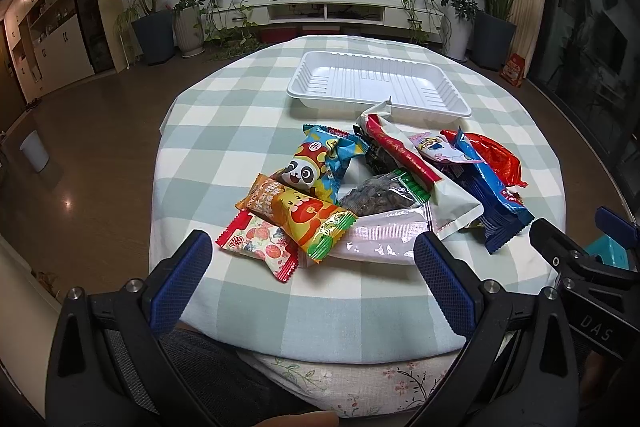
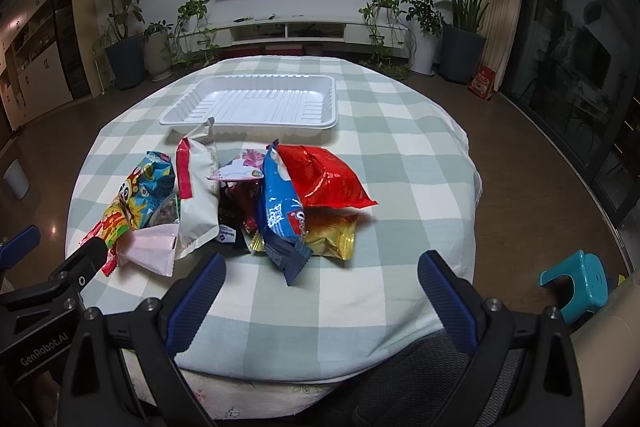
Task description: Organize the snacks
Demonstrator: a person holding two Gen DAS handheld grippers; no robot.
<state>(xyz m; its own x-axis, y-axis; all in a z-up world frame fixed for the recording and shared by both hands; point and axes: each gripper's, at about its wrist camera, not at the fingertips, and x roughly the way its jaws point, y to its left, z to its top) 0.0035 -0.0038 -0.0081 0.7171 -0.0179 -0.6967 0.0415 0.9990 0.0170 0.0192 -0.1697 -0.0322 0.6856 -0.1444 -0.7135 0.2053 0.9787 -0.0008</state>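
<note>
A heap of several snack packets lies on the checked tablecloth: a panda packet (image 1: 316, 163), an orange packet (image 1: 304, 217), a strawberry-print candy (image 1: 260, 243), a white and red bag (image 1: 416, 167), a blue cookie pack (image 2: 280, 215), a red foil bag (image 2: 324, 179) and a gold packet (image 2: 332, 235). Behind the heap sits an empty white plastic tray (image 1: 304, 83) (image 2: 180, 115). My left gripper (image 1: 312, 259) is open, hovering just in front of the heap's near left side. My right gripper (image 2: 320, 275) is open too, in front of the blue pack.
The round table (image 2: 400, 155) has bare cloth to the right of the heap and around the tray. A teal stool (image 2: 576, 283) stands low at the right. Potted plants, a TV and a low cabinet line the far wall. A white bin (image 1: 34, 151) stands on the floor at left.
</note>
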